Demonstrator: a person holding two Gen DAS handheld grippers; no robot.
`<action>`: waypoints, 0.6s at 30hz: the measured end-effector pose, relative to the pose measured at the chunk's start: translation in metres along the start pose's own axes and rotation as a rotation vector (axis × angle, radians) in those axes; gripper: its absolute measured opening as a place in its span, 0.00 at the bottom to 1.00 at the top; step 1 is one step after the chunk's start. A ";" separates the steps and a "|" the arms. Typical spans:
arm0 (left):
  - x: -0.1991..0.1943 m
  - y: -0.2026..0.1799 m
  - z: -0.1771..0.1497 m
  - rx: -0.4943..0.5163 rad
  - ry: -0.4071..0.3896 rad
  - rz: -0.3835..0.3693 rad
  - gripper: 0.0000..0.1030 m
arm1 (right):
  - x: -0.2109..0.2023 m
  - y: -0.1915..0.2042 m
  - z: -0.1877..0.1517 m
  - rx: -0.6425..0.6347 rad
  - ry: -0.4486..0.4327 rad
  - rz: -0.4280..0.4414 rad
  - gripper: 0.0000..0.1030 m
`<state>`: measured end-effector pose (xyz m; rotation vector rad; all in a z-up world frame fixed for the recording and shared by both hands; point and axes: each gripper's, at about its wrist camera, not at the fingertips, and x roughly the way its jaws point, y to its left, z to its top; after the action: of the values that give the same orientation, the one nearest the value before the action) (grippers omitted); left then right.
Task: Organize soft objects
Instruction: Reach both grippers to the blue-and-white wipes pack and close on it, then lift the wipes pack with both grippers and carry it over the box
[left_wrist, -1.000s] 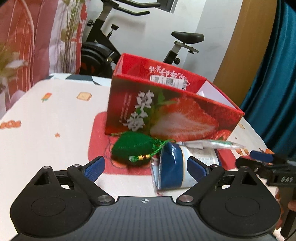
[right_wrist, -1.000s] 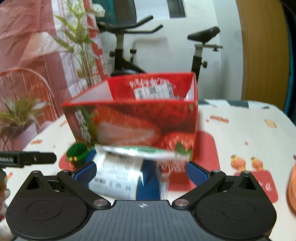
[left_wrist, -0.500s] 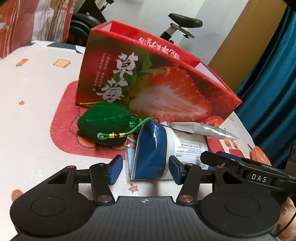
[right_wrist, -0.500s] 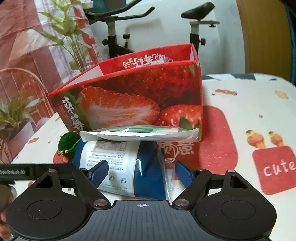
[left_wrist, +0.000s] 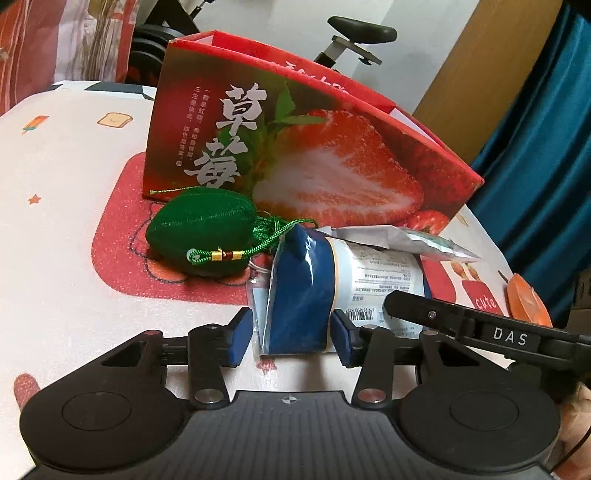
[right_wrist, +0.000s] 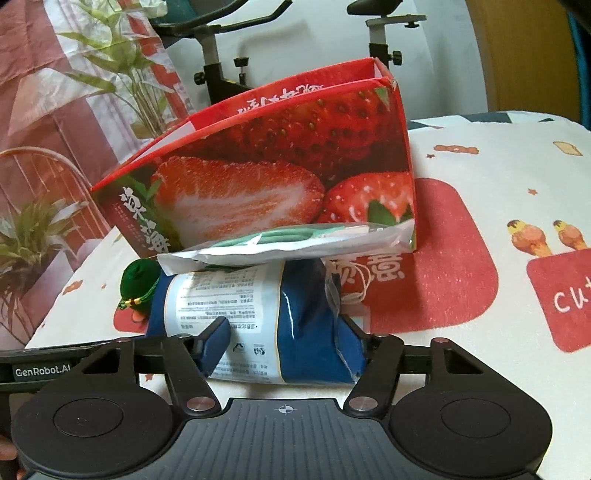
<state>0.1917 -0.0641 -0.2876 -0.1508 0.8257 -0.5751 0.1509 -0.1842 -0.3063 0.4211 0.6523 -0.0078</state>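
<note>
You are at the grasp: both grippers straddle the blue pouch (left_wrist: 299, 295), which lies on the table just in front of the strawberry box (left_wrist: 295, 147). The left gripper (left_wrist: 291, 338) has just been closing at one end, its pads near the film but seemingly not yet pressing. The right gripper (right_wrist: 284, 345) has just been closing too, and appears clamped on the other end, though the far pad is hidden. Next, finish both squeezes and lift level, since a silver sachet (right_wrist: 280, 247) rests on top. A green charm (left_wrist: 201, 230) lies beside the pouch. The patterned tablecloth (left_wrist: 66, 229) covers the table; an exercise bike (right_wrist: 221, 55) stands behind the box.
</note>
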 end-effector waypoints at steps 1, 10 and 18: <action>-0.001 -0.001 -0.001 0.007 0.002 0.002 0.47 | -0.001 0.000 -0.001 0.001 0.001 0.002 0.55; -0.016 -0.004 -0.015 0.010 0.018 0.003 0.47 | -0.011 0.004 -0.011 -0.009 0.013 0.008 0.52; -0.034 0.000 -0.031 -0.016 0.026 -0.007 0.47 | -0.024 0.013 -0.023 -0.045 0.039 0.015 0.51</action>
<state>0.1507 -0.0425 -0.2868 -0.1608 0.8556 -0.5788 0.1196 -0.1668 -0.3037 0.3839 0.6860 0.0296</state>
